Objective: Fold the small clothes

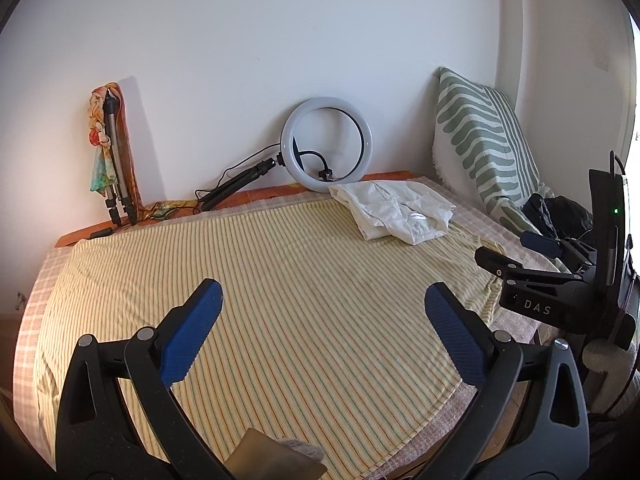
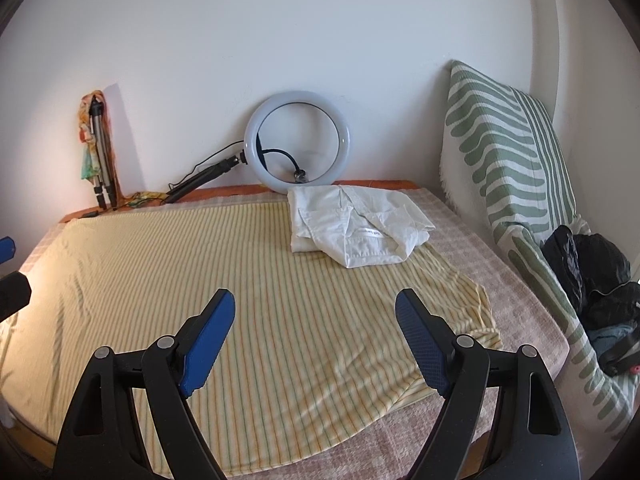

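A crumpled white garment (image 1: 398, 210) lies at the far right of the bed on a yellow striped cloth (image 1: 248, 300); it also shows in the right wrist view (image 2: 356, 226), on the same striped cloth (image 2: 200, 280). My left gripper (image 1: 324, 300) is open and empty, held above the near middle of the cloth. My right gripper (image 2: 316, 308) is open and empty too, above the cloth's near right part. The right gripper also shows from the side at the right edge of the left wrist view (image 1: 516, 250). Both grippers are well short of the garment.
A ring light (image 1: 326, 144) on a black stand leans against the back wall. A folded tripod with a colourful scarf (image 1: 110, 152) stands at the back left. A green-patterned cushion (image 2: 508, 168) lines the right side, with a black bag (image 2: 588, 268) on it.
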Tool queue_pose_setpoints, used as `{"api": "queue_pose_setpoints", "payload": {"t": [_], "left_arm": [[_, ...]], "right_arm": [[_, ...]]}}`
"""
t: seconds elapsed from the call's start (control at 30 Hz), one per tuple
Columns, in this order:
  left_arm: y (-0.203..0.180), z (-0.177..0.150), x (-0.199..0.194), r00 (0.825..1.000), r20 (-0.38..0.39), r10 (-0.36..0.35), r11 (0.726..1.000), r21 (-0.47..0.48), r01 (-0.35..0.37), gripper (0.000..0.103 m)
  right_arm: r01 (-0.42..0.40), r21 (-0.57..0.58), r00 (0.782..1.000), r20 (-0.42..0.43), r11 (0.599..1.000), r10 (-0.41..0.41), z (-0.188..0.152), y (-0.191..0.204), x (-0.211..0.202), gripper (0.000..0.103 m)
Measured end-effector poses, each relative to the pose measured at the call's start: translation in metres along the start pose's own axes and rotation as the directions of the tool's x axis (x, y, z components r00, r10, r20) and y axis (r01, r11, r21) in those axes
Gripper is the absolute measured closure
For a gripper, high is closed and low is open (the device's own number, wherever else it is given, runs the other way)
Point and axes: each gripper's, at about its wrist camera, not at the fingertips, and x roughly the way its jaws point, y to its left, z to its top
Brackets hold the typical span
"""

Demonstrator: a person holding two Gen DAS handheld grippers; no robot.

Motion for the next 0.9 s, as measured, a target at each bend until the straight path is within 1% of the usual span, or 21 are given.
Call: {"api": "queue_pose_setpoints", "payload": {"t": [0.37, 0.9], "left_arm": [[-0.0022, 0.0004, 0.0006, 1.0, -0.002, -0.008, 1.0, 0.008, 0.008, 0.0], [-0.0051, 0.0009, -0.001, 1.0, 0.001, -0.012, 1.0, 0.007, 0.012, 0.0]], "right_arm": [[-0.02, 0.02, 1.0, -0.008, 1.0, 0.021, -0.001, -0.002, 0.0024, 0.02], [-0.026, 0.027, 1.0, -0.01, 0.999, 0.027, -0.0007, -0.0035, 0.0029, 0.02]]}}
